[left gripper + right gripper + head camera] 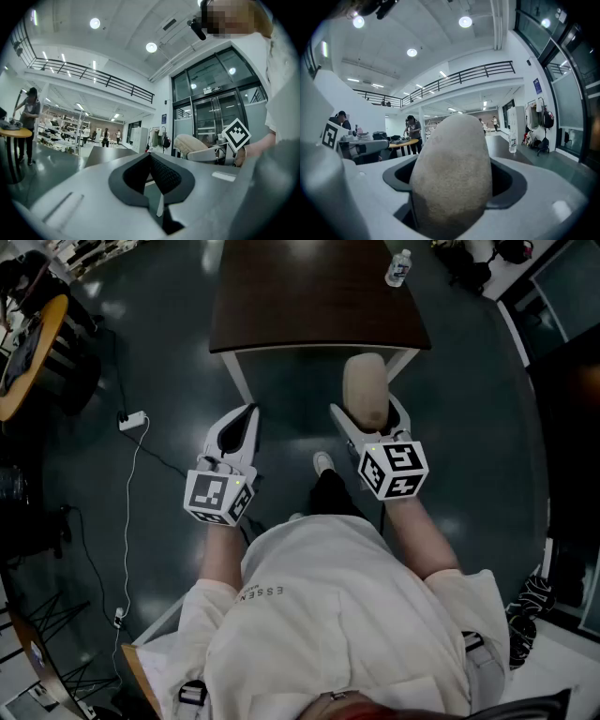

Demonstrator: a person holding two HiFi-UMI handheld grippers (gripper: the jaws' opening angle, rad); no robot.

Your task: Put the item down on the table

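- White shirt (pixel 328 615), head view, about 6 o'clock: small dark print "ESSEN" across back (further letters lost in fold).
- Left marker cube (pixel 220 495), right marker cube (pixel 394 470): black-and-white square codes, no letters.
- Blue wall sign (pixel 537 86), right gripper view, 2 o'clock: print too small.
- Bottle (pixel 398 268) label, 1 o'clock: illegible.

Right gripper (pixel 453 183) jaws wide, clamped on upright beige egg-shaped item (pixel 452 150); water bottle (pixel 513 139) on dark table (pixel 501 144) behind.
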